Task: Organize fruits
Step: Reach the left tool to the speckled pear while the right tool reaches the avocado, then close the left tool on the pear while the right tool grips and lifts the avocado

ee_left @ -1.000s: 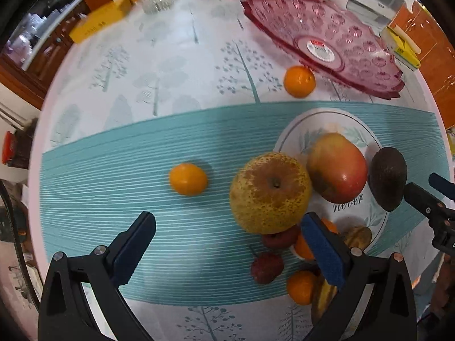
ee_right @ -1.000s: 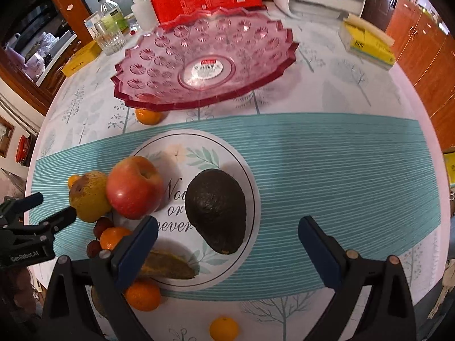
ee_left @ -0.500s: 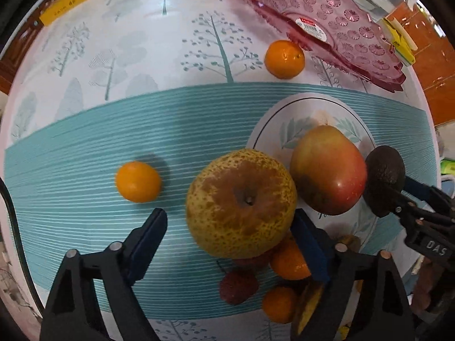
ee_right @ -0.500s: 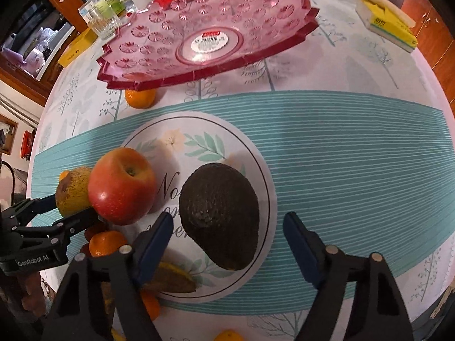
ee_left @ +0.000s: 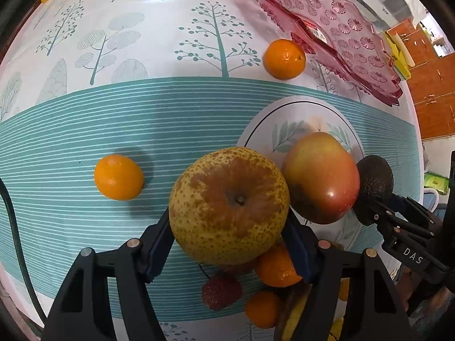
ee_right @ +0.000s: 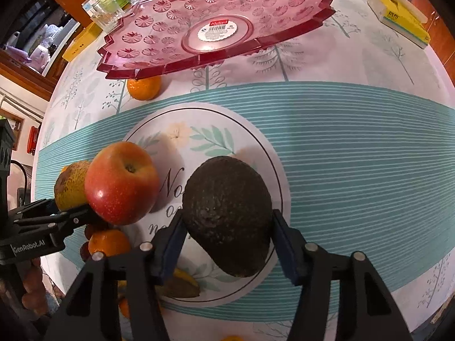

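Table (ee_right: pixel 355 147) is wearing a tree-print cloth with a teal striped band; the white plate (ee_right: pixel 256 153) is sitting on that band. Relative to the plate: pink glass dish (ee_right: pixel 216 25) is standing just beyond it, one mandarin (ee_right: pixel 143 86) lying under the dish's near edge, another mandarin (ee_left: pixel 119 176) lying well off to the left on the band. Yellow box (ee_right: pixel 398 18) is lying far beyond the plate, to the right.

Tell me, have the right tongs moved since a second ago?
Yes. The right tongs moved forward over the printed plate and closed around the avocado.
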The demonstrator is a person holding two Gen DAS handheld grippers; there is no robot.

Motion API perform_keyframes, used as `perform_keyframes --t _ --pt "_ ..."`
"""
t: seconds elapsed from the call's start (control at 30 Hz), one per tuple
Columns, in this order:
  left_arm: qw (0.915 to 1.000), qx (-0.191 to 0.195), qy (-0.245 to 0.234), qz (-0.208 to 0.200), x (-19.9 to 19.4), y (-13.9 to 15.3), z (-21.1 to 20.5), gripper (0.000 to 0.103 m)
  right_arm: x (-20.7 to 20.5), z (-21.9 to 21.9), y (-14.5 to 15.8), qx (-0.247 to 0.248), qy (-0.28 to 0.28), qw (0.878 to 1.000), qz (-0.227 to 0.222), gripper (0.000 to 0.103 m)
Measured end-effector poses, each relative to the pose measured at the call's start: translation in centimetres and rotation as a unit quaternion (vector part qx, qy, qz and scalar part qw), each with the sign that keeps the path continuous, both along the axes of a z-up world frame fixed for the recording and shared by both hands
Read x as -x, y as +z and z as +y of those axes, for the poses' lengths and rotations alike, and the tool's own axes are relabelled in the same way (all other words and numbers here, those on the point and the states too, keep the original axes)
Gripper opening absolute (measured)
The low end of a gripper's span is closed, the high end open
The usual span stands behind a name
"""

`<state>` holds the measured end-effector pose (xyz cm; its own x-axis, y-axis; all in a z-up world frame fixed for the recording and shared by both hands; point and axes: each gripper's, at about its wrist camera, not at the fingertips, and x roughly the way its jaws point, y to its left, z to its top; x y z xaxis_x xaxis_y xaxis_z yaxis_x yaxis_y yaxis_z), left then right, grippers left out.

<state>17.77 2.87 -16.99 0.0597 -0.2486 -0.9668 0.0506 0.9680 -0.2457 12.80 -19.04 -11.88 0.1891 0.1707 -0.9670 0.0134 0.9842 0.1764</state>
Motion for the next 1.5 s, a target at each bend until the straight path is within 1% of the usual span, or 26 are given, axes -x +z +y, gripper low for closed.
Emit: perform_keyframes --t 0.13,0.4,0.6,0.7,0.77,0.9,0.97,1.03,1.17,1.3,1.37,1.43,1.5 --pt "0.9997 -0.017 -0.007 -0.016 0.4 1.1 0.4 0.069 0.4 0.0 0.1 0.006 0.003 1.000 -0.003 0.058" --pt "0.9985 -0.025 -0.006 -0.048 1.5 3.3 0.8 0.066 0.9 0.3 0.8 0.008 0.003 1.000 -0.011 0.057" --pt "0.9981 -0.010 0.021 -0.057 0.7 3.8 1.8 0.067 1.1 0.6 0.7 0.009 0.007 1.000 -0.008 0.057" --pt "0.9973 -0.012 0.028 -0.066 0.0 4.0 1.8 0.067 1.5 0.5 0.7 0.009 0.006 1.000 -0.006 0.057" --pt "0.9972 -0.018 0.025 -0.069 -0.6 3.6 1.1 0.067 1.7 0.4 0.6 0.009 0.004 1.000 -0.003 0.057" --pt "0.9980 -0.017 0.020 -0.057 -1.5 2.5 0.2 0.066 1.7 0.0 0.4 0.008 -0.005 1.000 0.002 0.057" --pt "0.9985 -0.002 0.025 -0.048 -1.8 1.8 -0.1 0.060 1.8 -0.1 0.3 0.007 -0.007 1.000 0.004 0.057" --pt "0.9982 -0.005 0.031 -0.051 -1.9 1.6 -0.3 0.060 1.8 -0.1 0.3 0.007 -0.006 1.000 0.004 0.057" --pt "0.9962 -0.023 0.026 -0.080 -2.1 1.7 -0.9 0.059 1.7 0.2 0.5 0.006 -0.005 1.000 0.000 0.057" --pt "0.9924 -0.040 0.025 -0.113 -2.3 2.0 -1.4 0.058 1.8 0.2 0.4 0.005 -0.004 1.000 0.000 0.057" --pt "0.9887 -0.056 0.017 -0.138 -2.2 2.2 -1.7 0.057 1.9 0.1 0.4 0.004 -0.004 1.000 -0.001 0.057" --pt "0.9824 -0.075 0.004 -0.171 -1.6 2.6 -2.1 0.056 1.9 0.1 0.5 0.003 -0.003 1.000 -0.003 0.057" --pt "0.9778 -0.082 -0.008 -0.193 -1.2 3.0 -2.3 0.055 2.0 0.0 0.6 0.003 -0.003 1.000 -0.007 0.057"
